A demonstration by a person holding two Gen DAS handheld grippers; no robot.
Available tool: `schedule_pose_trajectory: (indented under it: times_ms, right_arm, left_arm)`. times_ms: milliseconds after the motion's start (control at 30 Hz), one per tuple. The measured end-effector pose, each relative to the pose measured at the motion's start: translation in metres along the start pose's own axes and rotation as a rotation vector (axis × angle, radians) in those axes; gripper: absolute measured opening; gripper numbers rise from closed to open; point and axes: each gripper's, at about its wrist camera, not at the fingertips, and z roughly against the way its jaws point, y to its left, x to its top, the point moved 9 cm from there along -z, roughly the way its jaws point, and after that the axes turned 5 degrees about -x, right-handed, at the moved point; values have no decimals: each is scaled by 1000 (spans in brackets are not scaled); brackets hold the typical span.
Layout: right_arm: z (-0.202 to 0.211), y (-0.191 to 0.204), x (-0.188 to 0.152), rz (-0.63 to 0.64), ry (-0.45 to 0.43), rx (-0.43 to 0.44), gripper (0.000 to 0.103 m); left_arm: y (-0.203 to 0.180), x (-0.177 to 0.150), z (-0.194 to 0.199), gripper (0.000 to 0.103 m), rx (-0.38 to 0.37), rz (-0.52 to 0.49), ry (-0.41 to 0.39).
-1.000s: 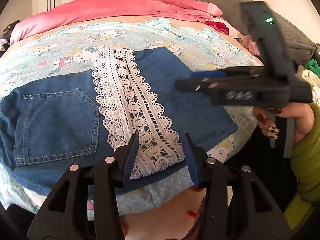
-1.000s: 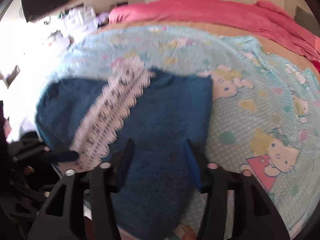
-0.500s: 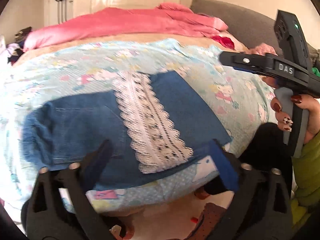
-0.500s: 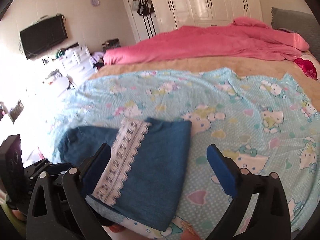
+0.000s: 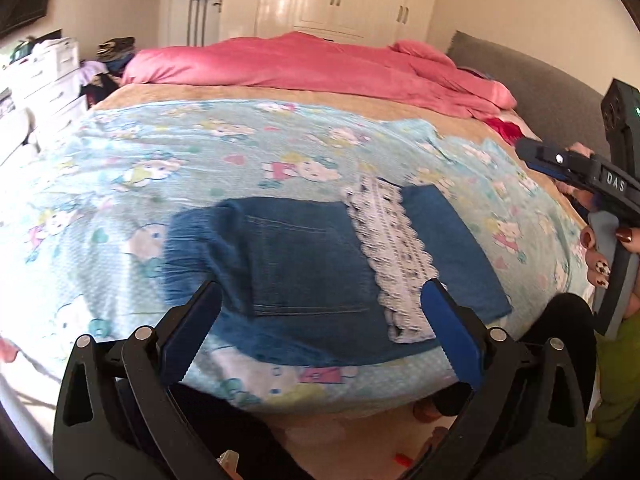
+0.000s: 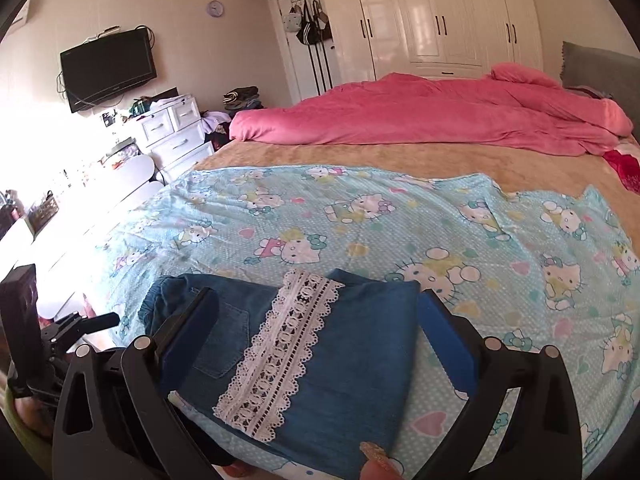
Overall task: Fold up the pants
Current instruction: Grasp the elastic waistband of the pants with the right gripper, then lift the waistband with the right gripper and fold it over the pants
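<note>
The blue denim pants [image 5: 304, 264] lie folded into a compact rectangle near the bed's front edge, back pocket up, with a white lace band [image 5: 394, 248] across them. They also show in the right wrist view [image 6: 344, 352] with the lace band [image 6: 280, 352]. My left gripper [image 5: 320, 320] is open and empty, raised above and in front of the pants. My right gripper [image 6: 316, 332] is open and empty, also held back above the pants; it appears in the left wrist view [image 5: 576, 168] at the right.
The pants rest on a light blue cartoon-print sheet [image 6: 360, 216] over a tan blanket [image 6: 400, 160]. A pink duvet [image 6: 432, 116] lies across the far side. White drawers [image 6: 176, 128] and a wall TV [image 6: 108, 68] stand left; wardrobes [image 6: 432, 16] stand behind.
Both grippers have opened wide and pulled up and back from the pants. The folded pants stay where they lay on the sheet.
</note>
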Motion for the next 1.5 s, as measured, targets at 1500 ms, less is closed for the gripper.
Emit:
schedule_pose_trajectory:
  times_ms: [1500]
  right_arm:
    - [-191,204,-31,495,502,362,98]
  left_arm:
    - [73,-47,-60,69,-64,307,151]
